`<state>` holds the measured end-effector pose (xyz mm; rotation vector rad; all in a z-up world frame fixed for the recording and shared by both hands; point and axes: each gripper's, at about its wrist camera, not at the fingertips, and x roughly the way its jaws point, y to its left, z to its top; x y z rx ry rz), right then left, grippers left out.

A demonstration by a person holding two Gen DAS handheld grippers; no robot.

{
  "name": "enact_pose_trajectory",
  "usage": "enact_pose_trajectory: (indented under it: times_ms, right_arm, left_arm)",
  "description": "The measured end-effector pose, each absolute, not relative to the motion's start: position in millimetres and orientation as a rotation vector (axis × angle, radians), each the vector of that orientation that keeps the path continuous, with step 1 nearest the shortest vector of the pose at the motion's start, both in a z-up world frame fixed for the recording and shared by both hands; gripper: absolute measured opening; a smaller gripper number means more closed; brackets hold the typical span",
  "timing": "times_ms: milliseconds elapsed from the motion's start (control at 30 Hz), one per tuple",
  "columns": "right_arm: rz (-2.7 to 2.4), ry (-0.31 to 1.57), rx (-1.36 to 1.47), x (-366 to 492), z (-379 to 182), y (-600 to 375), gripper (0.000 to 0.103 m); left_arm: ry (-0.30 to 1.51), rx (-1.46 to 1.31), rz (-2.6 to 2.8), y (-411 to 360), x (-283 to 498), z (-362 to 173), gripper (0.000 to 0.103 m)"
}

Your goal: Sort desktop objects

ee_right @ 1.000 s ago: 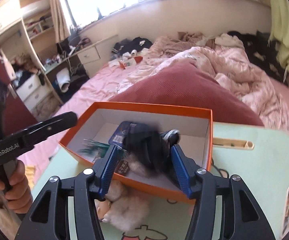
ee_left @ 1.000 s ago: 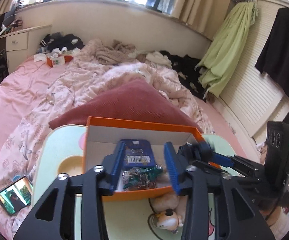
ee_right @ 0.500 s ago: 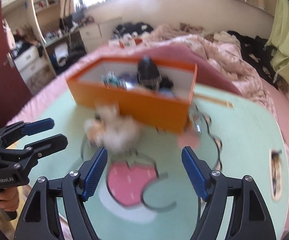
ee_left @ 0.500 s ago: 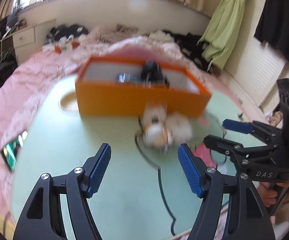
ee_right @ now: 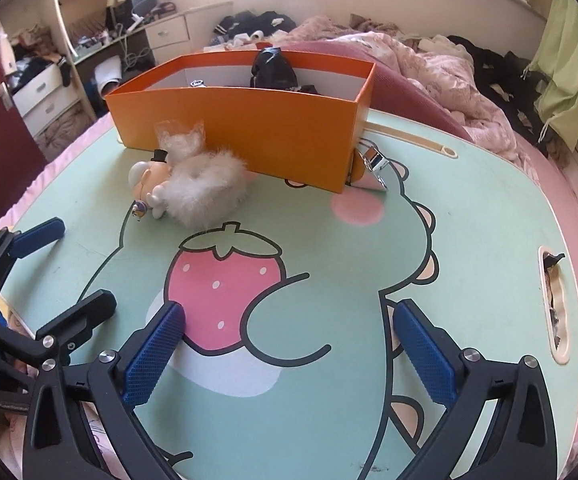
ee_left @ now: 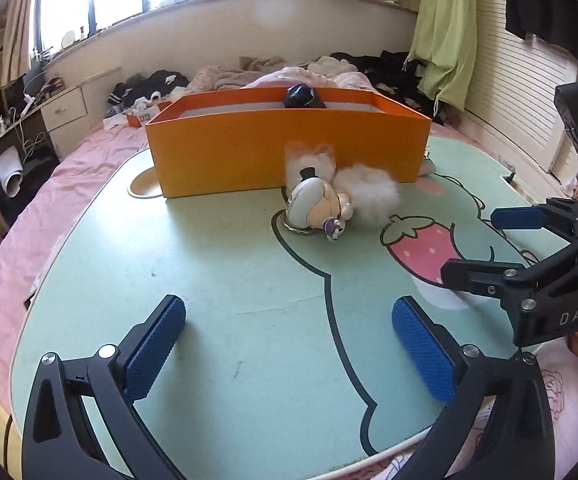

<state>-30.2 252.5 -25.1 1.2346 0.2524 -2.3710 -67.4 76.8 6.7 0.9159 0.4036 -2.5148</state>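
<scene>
With both tools low over the near end of the mint-green table (ee_left: 217, 280), I see my left gripper (ee_left: 289, 344) spread wide with nothing between its ribbed blue pads (ee_left: 153, 348); its jaws have just been opening. My right gripper (ee_right: 291, 354) is equally wide and empty, its jaws also freshly opened, sitting over the printed pink strawberry (ee_right: 225, 284) on the smooth tabletop. Nothing stands between either pair of fingers and the toy ahead. The fluffy keychain toy (ee_left: 329, 196), a glossy round-headed figure with a tiny black hat, a metal ring and a white fur tail, lies on its side well beyond the fingertips, touching the front wall of the orange cardboard box (ee_left: 289, 152). A crumpled black object (ee_right: 273, 68) pokes above the box rim. At the box's right corner a shiny metal clip (ee_right: 373, 164) rests on the table. Further back lie the pink bed (ee_right: 429, 64) and a cluttered desk (ee_right: 157, 32).
</scene>
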Motion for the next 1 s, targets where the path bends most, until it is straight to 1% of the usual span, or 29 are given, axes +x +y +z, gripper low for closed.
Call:
enact_pose_trajectory:
  times_ms: [1000]
  right_arm:
    - [-2.372, 0.253, 1.23, -31.0, -24.5, 251.6, 0.103]
  left_arm:
    - [0.402, 0.884, -2.507, 76.7, -71.7, 5.3, 0.103]
